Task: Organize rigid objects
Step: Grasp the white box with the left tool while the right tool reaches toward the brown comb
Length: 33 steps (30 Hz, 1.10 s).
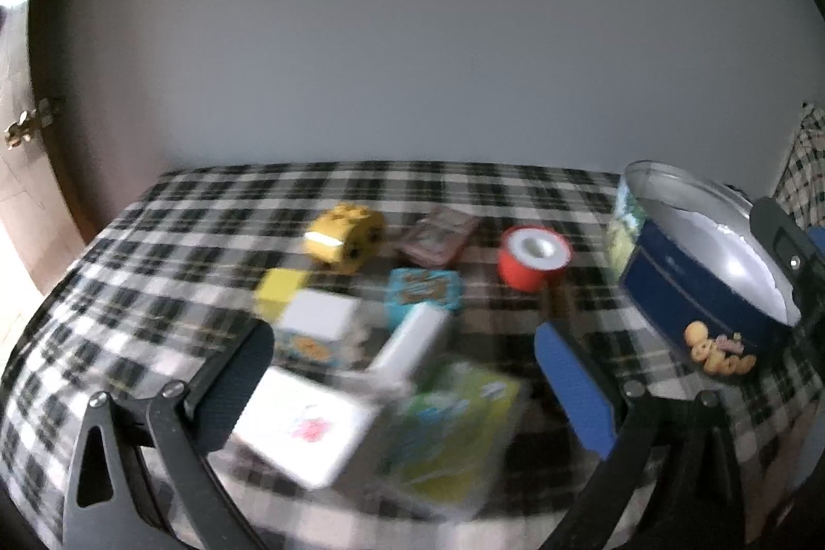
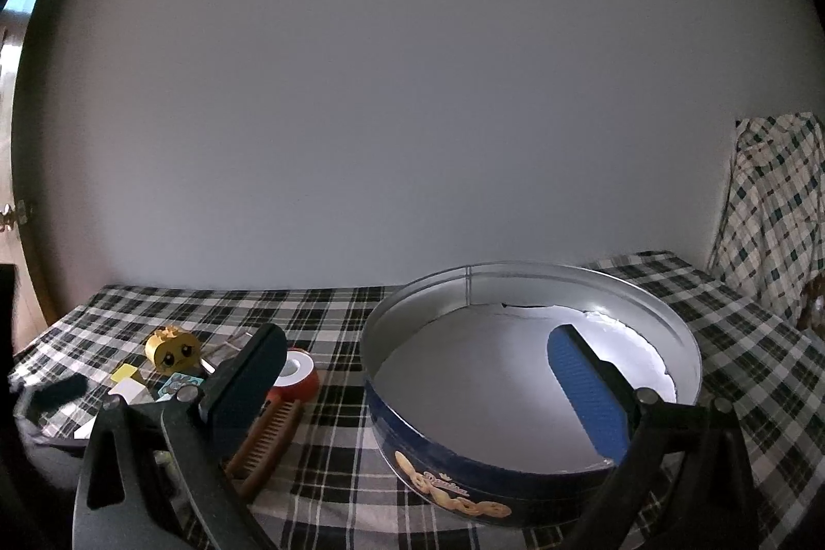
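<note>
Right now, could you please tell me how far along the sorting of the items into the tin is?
Nothing looks done yet: the round blue cookie tin holds no items. In hand: nothing; the left gripper is open above the blurred small boxes, and the right gripper is open over the tin's rim. Left: the yellow face toy, red tape roll, brown comb and boxes remain on the checked cloth.

Covering the table: a black-and-white plaid cloth (image 2: 330, 307), lying flat and reaching back to a plain pale wall (image 2: 412, 86). Hanging at the far right, beside the wall: a second checked fabric (image 2: 773, 210) in lighter tones, draping in loose folds. Showing at the far left edge: a wooden door (image 1: 56, 168) with a brass handle (image 1: 23, 127).
</note>
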### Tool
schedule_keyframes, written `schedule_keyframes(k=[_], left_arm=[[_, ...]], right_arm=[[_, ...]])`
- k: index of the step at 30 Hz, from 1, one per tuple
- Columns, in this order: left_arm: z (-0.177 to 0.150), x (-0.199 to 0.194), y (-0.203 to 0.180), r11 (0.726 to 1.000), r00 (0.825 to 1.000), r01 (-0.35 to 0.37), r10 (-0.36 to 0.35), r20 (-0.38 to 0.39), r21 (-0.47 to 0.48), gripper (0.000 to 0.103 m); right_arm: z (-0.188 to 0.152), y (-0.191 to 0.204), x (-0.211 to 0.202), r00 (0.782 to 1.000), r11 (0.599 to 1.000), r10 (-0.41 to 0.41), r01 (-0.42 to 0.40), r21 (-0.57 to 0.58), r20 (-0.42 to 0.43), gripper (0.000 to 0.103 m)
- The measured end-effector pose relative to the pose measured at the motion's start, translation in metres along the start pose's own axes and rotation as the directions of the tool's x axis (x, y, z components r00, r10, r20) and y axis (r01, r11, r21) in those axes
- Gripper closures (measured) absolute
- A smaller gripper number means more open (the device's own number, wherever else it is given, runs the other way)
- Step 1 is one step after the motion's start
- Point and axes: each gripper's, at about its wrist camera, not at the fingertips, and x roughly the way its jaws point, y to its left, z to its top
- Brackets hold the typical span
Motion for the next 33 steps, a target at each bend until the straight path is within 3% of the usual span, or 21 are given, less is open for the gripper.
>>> schedule_keyframes(k=[6,9,12,15,20,23,26,31,33], left_arm=[[-0.007,-0.015,0.064,0.998,0.999,-0.031,0.028,-0.038,-0.061,0.001],[-0.011,-0.009,0.079,0.995,0.997,0.008,-0.016,-0.08,-0.097,0.001],[-0.016,0.002,0.074,0.993,0.986,0.085,-0.096,-0.138,-0.082,0.002],[-0.017,0.007,0.069,0.985,0.974,0.157,-0.167,-0.15,-0.078,0.003],[-0.015,0.014,0.056,0.98,0.963,0.188,-0.198,-0.183,-0.068,0.007],[-0.018,0.021,0.05,0.985,0.968,0.167,-0.17,-0.183,-0.032,0.007],[-0.018,0.026,0.056,0.995,0.976,0.103,-0.102,-0.191,-0.002,0.019],[-0.017,0.03,0.074,0.996,0.976,0.089,-0.09,-0.198,-0.017,0.02],[-0.016,0.029,0.081,0.993,0.972,0.114,-0.12,-0.204,-0.04,0.02]], right_arm=[[0.0,0.001,0.003,0.999,1.0,0.03,-0.03,0.001,-0.031,0.001],[-0.001,0.001,0.004,0.998,0.999,0.044,-0.044,0.005,-0.047,0.001],[-0.002,0.002,0.006,0.997,0.999,0.049,-0.049,0.006,-0.058,0.001],[-0.003,0.002,0.008,0.996,0.998,0.055,-0.055,0.009,-0.072,0.001],[-0.004,0.003,0.012,0.993,0.998,0.07,-0.069,0.009,-0.097,0.001],[-0.005,0.004,0.012,0.993,0.998,0.067,-0.067,0.004,-0.098,0.001],[-0.006,0.004,0.014,0.992,0.998,0.069,-0.069,0.005,-0.107,0.001],[-0.007,0.004,0.018,0.989,0.997,0.079,-0.08,0.0,-0.124,0.001],[-0.008,0.007,0.019,0.987,0.995,0.094,-0.095,-0.006,-0.133,0.001]])
